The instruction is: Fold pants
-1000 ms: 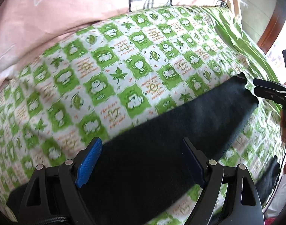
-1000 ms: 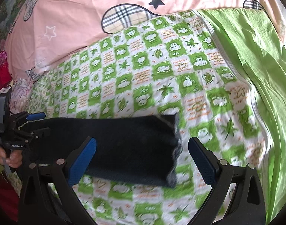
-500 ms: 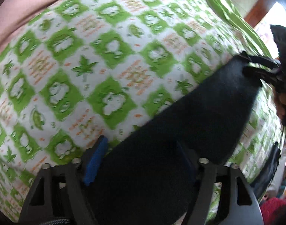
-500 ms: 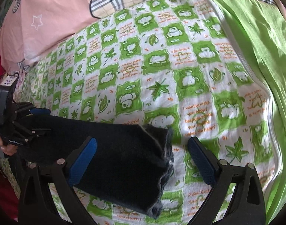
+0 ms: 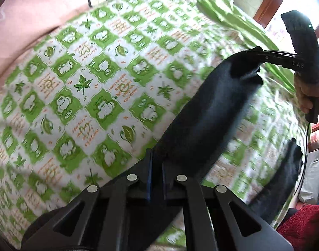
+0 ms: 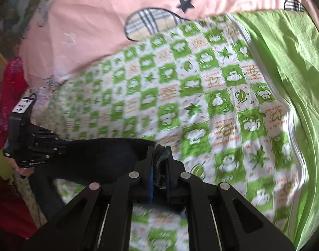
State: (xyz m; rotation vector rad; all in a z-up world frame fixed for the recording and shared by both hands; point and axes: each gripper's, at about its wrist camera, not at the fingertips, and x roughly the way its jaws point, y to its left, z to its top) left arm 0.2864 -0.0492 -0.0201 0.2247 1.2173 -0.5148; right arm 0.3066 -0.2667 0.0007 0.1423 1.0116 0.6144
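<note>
Pinching opposite edges, each hand-held gripper (image 5: 156,167) (image 6: 159,167) clamps the pants (image 5: 201,121).

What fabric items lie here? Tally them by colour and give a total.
Black: 1, black knit pants
Green and white: 1, green-and-white checked cotton blanket
Plain green: 1, plain lime-green sheet
Pink: 1, pink quilt with star prints
Red: 1, red fuzzy cloth
Total: 5

Bed (image 6: 295,67): carrying the bedding, its plain green sheet showing along the right side.
Checked cover (image 6: 201,104): lying spread over the bed, green and white squares with leaves and orange writing.
Pink quilt (image 6: 96,21): lying at the far end, overlapping the checked cover's edge, showing stars and a plaid patch.
</note>
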